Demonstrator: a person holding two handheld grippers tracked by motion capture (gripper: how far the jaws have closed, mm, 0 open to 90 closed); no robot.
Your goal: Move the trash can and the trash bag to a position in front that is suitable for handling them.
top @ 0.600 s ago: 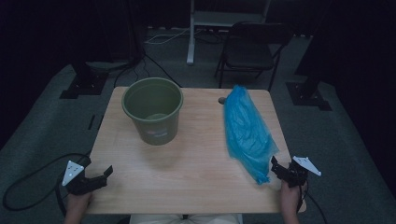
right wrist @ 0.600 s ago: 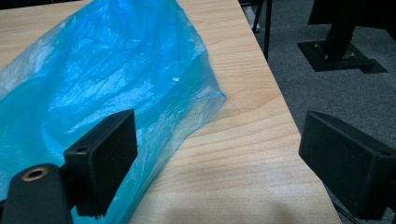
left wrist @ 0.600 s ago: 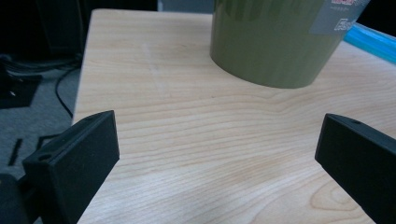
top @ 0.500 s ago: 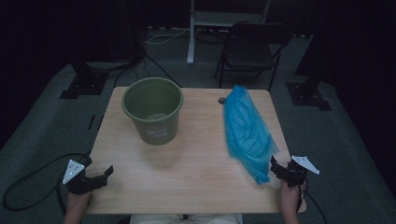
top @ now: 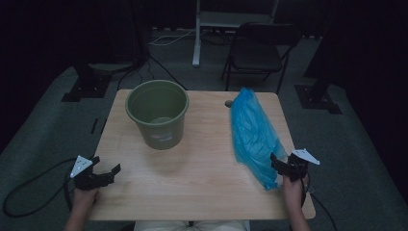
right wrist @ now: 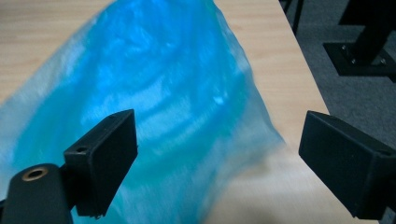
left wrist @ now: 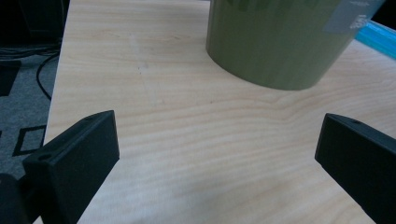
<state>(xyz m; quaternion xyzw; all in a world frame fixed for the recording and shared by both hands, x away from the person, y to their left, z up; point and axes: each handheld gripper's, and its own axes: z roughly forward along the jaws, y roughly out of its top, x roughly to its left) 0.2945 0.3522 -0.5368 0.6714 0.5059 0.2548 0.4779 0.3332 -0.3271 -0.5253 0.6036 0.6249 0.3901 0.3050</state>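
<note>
Two hands sit low at the near edge of the pale wooden table point(top: 202, 187), the left gripper point(top: 107, 174) and right gripper point(top: 278, 163) both spread wide, grasping nothing. The crinkled, translucent blue plastic bag point(top: 252, 134) lies along the table's right side — its near end just ahead of the right gripper. The left gripper view catches a grey label on the round olive-green plastic bucket point(left wrist: 275, 42) — it stands left of the bag.

Wooden table point(top: 202, 192) — green bucket point(top: 158, 115) (upright), blue bag point(top: 252, 134).
</note>
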